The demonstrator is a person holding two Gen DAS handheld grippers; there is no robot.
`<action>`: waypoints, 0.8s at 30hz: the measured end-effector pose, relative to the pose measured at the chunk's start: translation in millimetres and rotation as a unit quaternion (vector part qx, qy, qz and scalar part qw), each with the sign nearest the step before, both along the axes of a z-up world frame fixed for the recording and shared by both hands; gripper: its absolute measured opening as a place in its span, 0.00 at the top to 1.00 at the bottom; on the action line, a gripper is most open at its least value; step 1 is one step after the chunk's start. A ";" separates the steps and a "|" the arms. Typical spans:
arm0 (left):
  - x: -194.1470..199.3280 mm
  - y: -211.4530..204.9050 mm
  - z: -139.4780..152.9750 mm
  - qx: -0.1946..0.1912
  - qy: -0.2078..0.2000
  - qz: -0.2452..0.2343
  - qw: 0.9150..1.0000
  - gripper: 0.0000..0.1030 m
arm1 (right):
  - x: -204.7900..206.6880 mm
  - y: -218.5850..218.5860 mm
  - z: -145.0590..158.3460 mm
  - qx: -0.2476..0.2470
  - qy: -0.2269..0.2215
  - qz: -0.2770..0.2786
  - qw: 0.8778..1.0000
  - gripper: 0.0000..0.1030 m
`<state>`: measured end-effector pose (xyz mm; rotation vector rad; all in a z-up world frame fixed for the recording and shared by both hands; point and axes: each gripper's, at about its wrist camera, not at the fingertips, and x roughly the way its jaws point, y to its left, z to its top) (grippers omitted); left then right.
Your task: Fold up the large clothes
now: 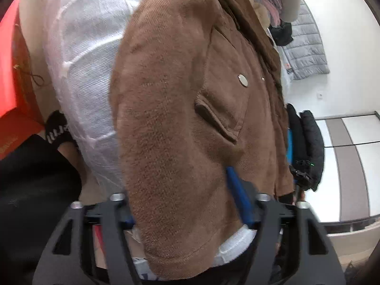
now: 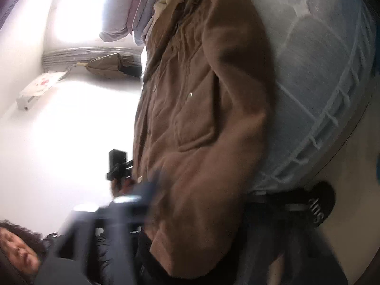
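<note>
Jacket point(image 1: 180, 109) sleeve lies between left gripper point(image 1: 187, 204) jaws, on mattress point(image 1: 83, 47)

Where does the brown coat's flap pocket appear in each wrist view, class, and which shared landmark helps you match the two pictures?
Left wrist view: the flap pocket sits right of centre on the brown coat, below the metal snap button.
Right wrist view: the pocket lies near the picture's centre, below the same snap.
Shared landmark: the white quilted mattress under the coat.
</note>
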<state>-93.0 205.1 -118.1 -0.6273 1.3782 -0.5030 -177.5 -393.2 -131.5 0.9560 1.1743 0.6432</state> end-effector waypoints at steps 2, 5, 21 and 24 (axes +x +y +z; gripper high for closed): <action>-1.7 2.3 5.2 -0.006 -0.003 0.009 1.000 0.83 | -4.1 6.6 13.7 -0.007 -0.016 -0.011 1.000 0.84; -8.8 -3.9 29.8 -0.011 -0.031 0.015 0.999 0.88 | -7.7 17.8 40.3 0.003 -0.045 -0.022 0.999 0.88; -44.3 -31.3 169.3 -0.105 -0.176 -0.011 0.979 0.90 | -60.5 10.1 111.9 0.134 -0.178 -0.115 0.968 0.88; -62.5 -28.9 188.8 -0.115 -0.188 -0.020 0.975 0.90 | -89.0 3.2 122.9 0.148 -0.192 -0.127 0.962 0.88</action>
